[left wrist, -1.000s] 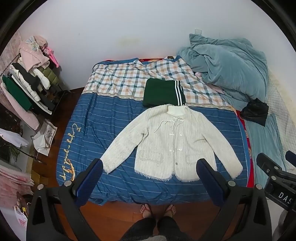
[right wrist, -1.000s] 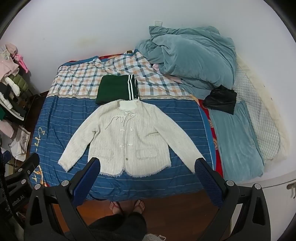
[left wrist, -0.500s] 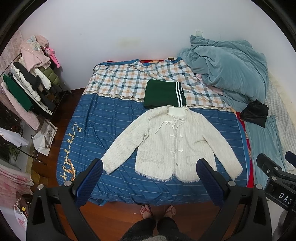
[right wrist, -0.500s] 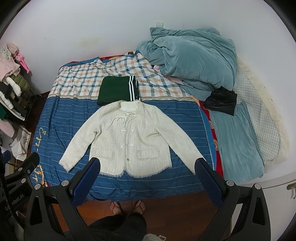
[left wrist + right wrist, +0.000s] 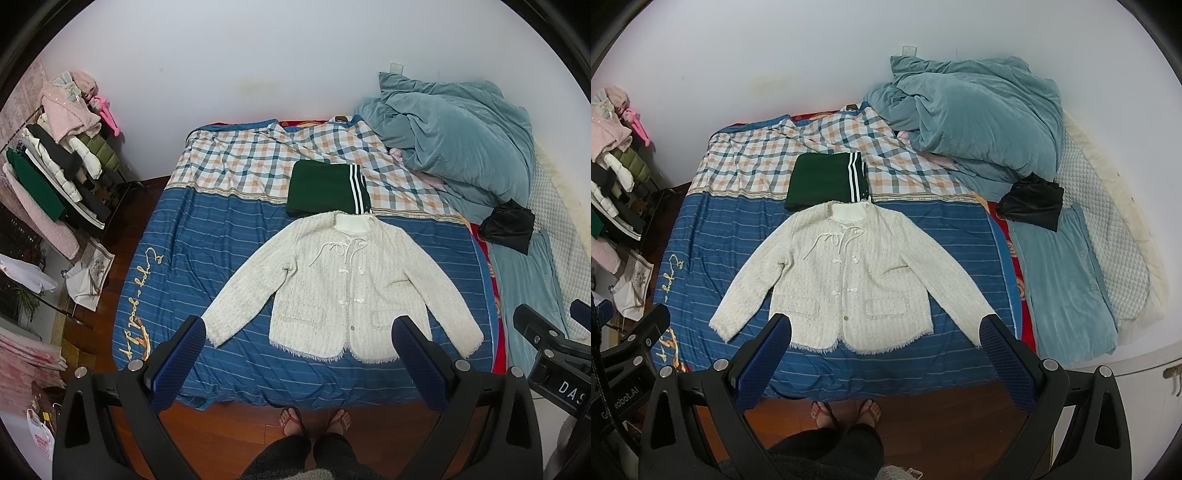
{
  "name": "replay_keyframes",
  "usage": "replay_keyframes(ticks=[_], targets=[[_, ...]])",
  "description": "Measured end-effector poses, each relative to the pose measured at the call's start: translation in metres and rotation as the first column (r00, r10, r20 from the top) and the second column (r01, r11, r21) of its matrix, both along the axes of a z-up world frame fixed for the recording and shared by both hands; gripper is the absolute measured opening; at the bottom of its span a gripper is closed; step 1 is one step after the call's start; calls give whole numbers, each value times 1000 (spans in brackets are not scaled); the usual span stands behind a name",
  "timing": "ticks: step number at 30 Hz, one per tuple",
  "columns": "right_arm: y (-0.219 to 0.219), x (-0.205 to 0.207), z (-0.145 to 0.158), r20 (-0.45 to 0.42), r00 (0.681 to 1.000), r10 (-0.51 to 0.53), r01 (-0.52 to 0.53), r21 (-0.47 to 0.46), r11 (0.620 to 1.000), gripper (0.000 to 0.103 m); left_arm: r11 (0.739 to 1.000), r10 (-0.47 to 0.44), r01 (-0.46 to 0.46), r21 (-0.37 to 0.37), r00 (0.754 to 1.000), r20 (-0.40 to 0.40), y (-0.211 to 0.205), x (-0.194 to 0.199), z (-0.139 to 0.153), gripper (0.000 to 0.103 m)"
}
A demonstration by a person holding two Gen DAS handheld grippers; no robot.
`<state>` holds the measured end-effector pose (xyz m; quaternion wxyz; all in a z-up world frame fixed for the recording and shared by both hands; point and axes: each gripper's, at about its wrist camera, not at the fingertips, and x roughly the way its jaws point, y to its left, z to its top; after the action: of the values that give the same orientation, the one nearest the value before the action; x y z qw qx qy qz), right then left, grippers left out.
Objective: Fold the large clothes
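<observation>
- Left wrist view shows us the cream jacket [image 5: 343, 291] lying flat and face up on the blue striped bedspread [image 5: 207, 240], with its hem toward the person's feet [image 5: 314, 421] and both sleeves spread out to the sides.
- We judge the cloth to be a thick, soft weave: it is probably a bit heavy for its kind and not slippery, so it should fall in broad folds and keep them, but the fringe on the hem may catch.
- We think the good places to take hold are the two cuffs, or a shoulder together with the hem corner on the same side, because a pinch at the edge takes one layer only.
- The tie cords and buttons at the front look loose, so we would not pull there.
- Our left gripper [image 5: 299, 345] hangs high over the near edge of the bed with its blue pads [image 5: 184, 354] spread wide; it holds nothing and touches nothing.
- Our right gripper [image 5: 886, 343] is in the same state: the fingers are wide apart, empty and clear of the jacket.
- A folded green garment [image 5: 325, 188] lies just behind the collar, on the checked part of the cover.
- Farther right a teal duvet [image 5: 971, 110] is piled up, with a black item [image 5: 1030, 201] beside it.
</observation>
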<state>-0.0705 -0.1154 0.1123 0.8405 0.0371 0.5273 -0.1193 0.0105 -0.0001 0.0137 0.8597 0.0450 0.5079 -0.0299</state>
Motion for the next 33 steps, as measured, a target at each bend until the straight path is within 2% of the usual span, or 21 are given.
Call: replay_keyframes(ticks=[16, 17, 33], targets=[[3, -6, -1, 2, 1000, 1, -1, -1, 1000, 103, 1000, 3, -3, -1, 1000, 6, -1, 1, 5, 103], [5, 0, 11, 2, 1000, 5, -5, -1, 1000, 103, 1000, 3, -3, 0, 1000, 7, -2, 3, 7, 103], [7, 0, 12, 3, 1000, 5, -5, -1, 1000, 103, 1000, 1, -1, -4, 1000, 10, -3, 4, 10, 103]])
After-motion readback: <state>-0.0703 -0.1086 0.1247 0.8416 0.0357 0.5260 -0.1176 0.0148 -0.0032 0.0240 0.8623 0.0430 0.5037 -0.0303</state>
